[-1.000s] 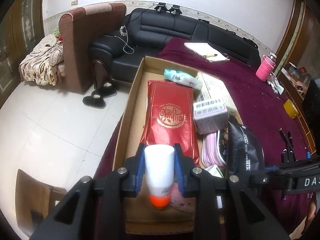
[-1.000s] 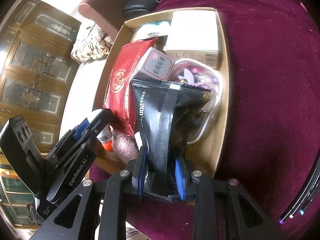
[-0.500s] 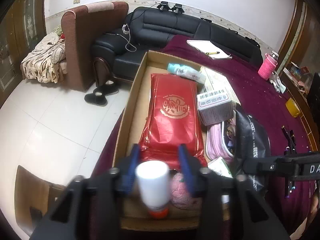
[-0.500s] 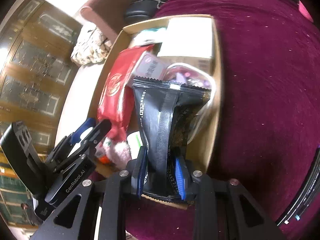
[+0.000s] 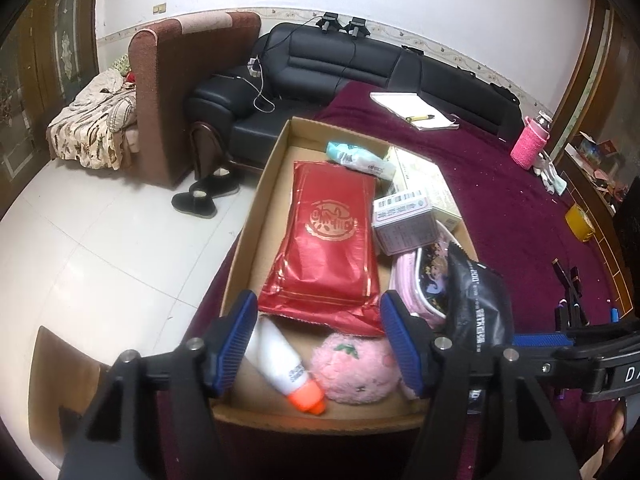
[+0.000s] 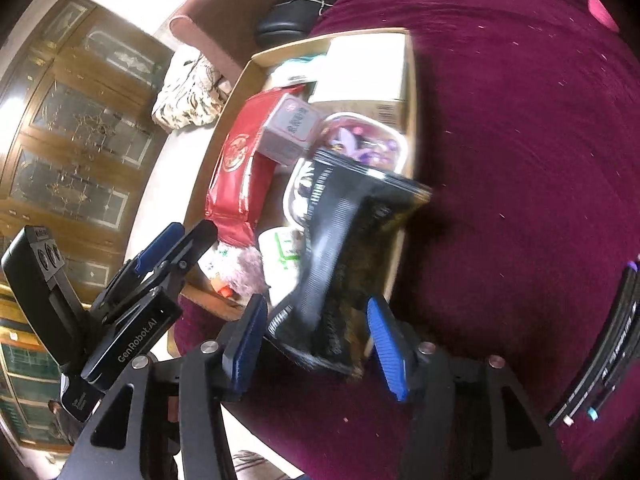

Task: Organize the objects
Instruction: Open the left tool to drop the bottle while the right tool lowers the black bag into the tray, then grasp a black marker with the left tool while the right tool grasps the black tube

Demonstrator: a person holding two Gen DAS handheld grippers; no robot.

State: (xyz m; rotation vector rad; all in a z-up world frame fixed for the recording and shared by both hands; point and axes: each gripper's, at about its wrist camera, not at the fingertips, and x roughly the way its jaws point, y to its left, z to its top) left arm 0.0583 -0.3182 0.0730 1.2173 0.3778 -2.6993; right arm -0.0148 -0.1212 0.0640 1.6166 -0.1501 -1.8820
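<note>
Your left gripper [image 5: 318, 338] is opening, the white orange-capped plastic bottle [image 5: 282, 368] released at lower centre; your right gripper [image 6: 314, 342] is opening around the black foil pouch [image 6: 344, 264].

In the cardboard box [image 5: 256, 216] I count one red foil packet [image 5: 332, 248], one white bottle [image 5: 280, 364] with an orange cap, one pink plush toy [image 5: 356, 364], one black pouch [image 5: 476, 300], two cartons [image 5: 404, 220], one tissue pack [image 5: 356, 158] at its far edge, and one clear pink-rimmed case [image 5: 416, 280].
</note>
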